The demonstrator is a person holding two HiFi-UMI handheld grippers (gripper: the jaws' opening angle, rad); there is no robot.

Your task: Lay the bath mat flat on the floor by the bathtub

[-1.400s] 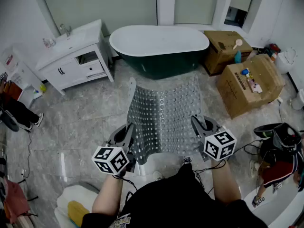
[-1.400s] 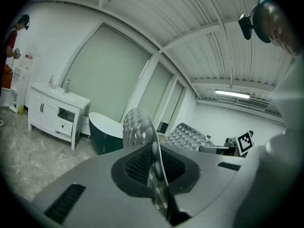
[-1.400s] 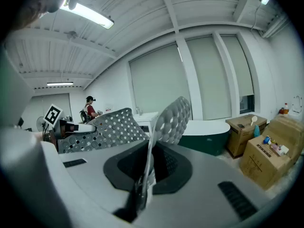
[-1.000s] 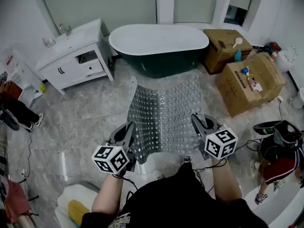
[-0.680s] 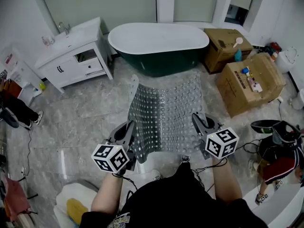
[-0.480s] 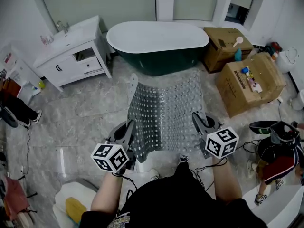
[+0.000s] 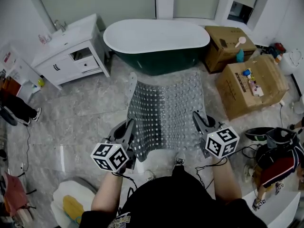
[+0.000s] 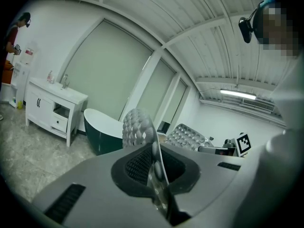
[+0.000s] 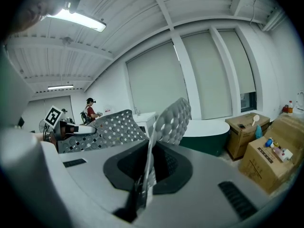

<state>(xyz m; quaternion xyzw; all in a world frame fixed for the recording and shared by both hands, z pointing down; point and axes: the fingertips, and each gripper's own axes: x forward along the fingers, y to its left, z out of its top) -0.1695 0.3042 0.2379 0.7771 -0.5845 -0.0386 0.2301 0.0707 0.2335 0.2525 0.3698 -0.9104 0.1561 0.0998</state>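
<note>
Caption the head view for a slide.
Left gripper and right gripper hold the perforated bath mat out toward the bathtub.

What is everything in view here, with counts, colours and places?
mat: one, translucent grey, perforated, held up in front of the tub
tub: one, white inside, dark green outside, top centre
vanity: one, white, left of tub
boxes: two, brown cardboard, right of tub
floor: grey marble tiles
bystanders: two, one at each side edge
left gripper: grey, shut on mat's near left corner
right gripper: grey, shut on mat's near right corner
</note>
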